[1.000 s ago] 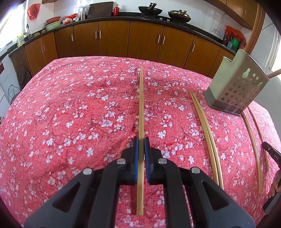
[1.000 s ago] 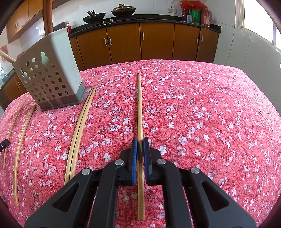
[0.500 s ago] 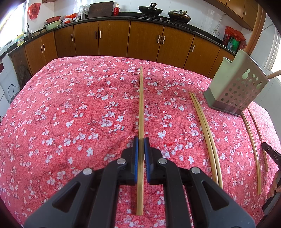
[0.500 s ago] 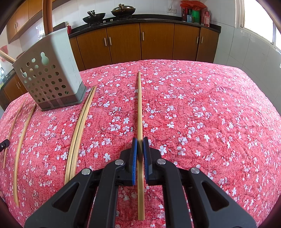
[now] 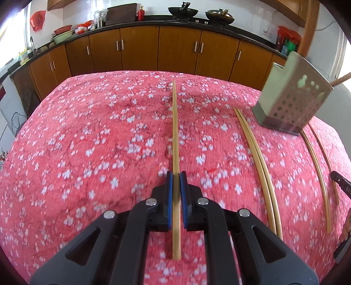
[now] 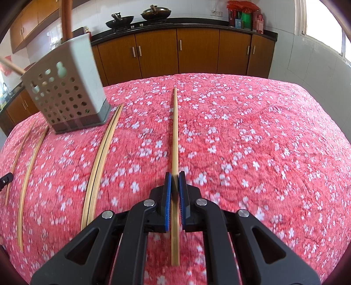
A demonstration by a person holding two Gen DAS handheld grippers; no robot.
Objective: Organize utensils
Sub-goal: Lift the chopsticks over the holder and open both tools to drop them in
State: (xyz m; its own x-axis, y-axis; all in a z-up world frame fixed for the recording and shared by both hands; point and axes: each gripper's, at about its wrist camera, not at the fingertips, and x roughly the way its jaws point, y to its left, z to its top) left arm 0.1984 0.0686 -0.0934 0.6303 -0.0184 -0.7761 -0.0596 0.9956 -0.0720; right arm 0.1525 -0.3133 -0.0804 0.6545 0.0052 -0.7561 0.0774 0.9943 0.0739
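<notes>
My left gripper [image 5: 176,175] is shut on a bamboo chopstick [image 5: 175,127] that points straight ahead over the red flowered cloth. My right gripper [image 6: 174,175] is shut on another bamboo chopstick [image 6: 175,131] the same way. A grey perforated utensil holder [image 5: 289,103] stands at the right in the left wrist view and at the left in the right wrist view [image 6: 65,92]. A pair of chopsticks [image 5: 256,157] lies beside it, seen too in the right wrist view [image 6: 101,162]. Two single chopsticks [image 5: 316,164] lie on the holder's other side.
The table [image 5: 87,142] is covered by the red flowered cloth. Brown kitchen cabinets [image 5: 142,48] run along the back wall, with woks on the counter. Wooden handles stick out of the holder [image 6: 65,19]. The other gripper's tip shows at the right edge [image 5: 342,186].
Both views have shifted slightly and the cloth is motion-blurred; both grippers seem to be rising with their chopsticks. The holder and loose chopsticks have not moved.
</notes>
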